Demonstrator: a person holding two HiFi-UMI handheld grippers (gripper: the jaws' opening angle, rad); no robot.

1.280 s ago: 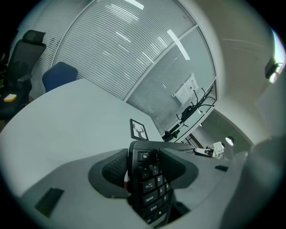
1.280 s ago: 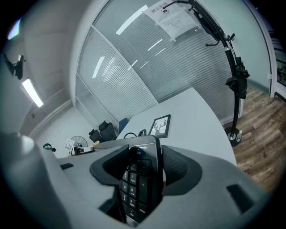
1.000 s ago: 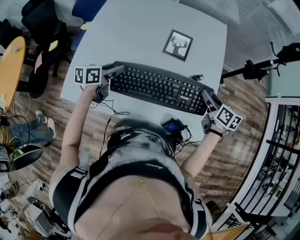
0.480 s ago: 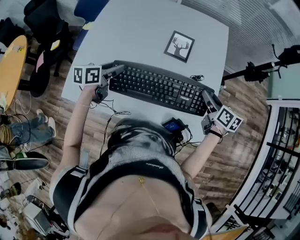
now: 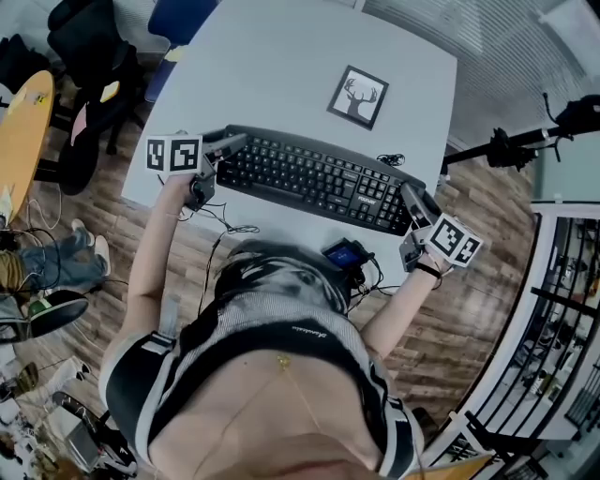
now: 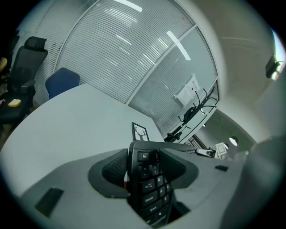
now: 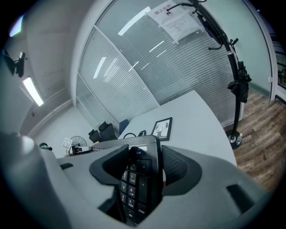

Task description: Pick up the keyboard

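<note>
Head view: grey tbl, wood flr

An office: grey desk, black swivel chair, glass partition walls with slatted blinds, wood-plank floor.

A framed deer picture sits toward the far right of a pale grey bench, a small black cable nearby. Black office chairs and a blue chair crowd the far left; a black stand occupies the wood floor at right.
</note>
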